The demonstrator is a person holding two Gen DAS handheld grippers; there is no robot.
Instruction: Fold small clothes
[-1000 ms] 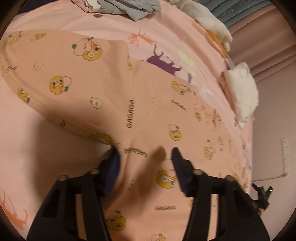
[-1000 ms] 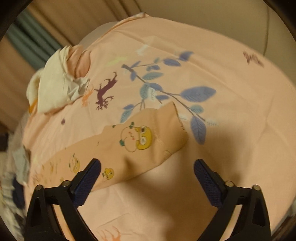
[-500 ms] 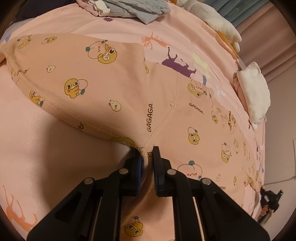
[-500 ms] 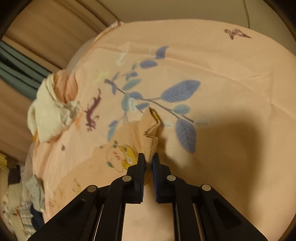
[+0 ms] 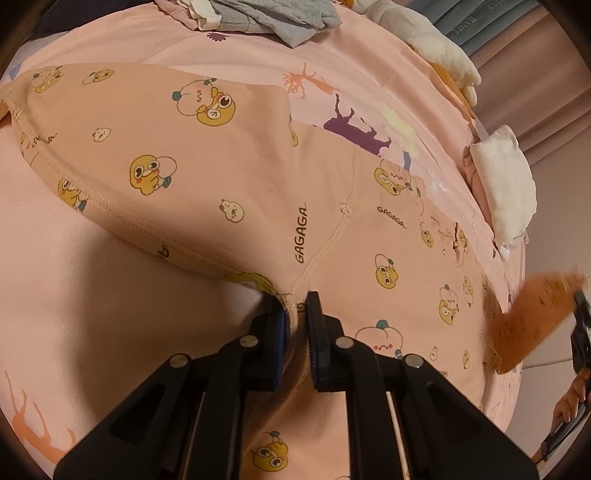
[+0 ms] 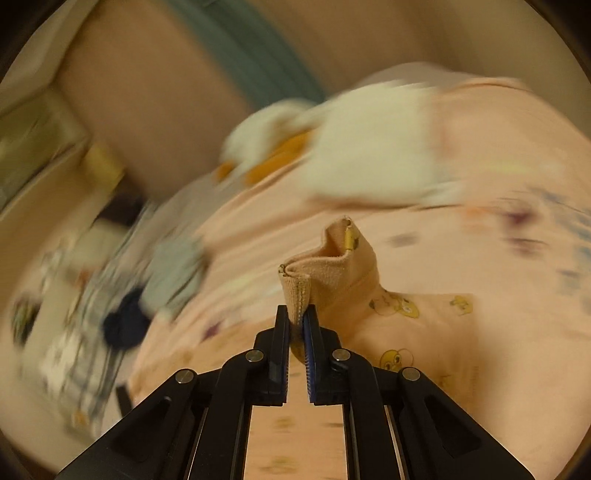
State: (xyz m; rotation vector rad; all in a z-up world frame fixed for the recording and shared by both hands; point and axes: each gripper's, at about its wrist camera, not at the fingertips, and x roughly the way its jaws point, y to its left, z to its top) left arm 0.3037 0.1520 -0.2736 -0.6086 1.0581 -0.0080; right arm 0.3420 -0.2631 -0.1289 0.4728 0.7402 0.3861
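The peach pants (image 5: 229,173) w/ yellow cartoon faces lie flat on the pink sheet (image 5: 92,332). The left claw (image 5: 295,314) is pinched tight on the crotch seam, cloth squeezed btwn its 2 pads. The right claw (image 6: 295,325) is pinched tight on the ribbed cuff (image 6: 325,266) of 1 leg, held up off the sheet. A white cloth (image 5: 506,184) sits near the sheet's edge. A grey pile (image 5: 273,16) lies at the far end.
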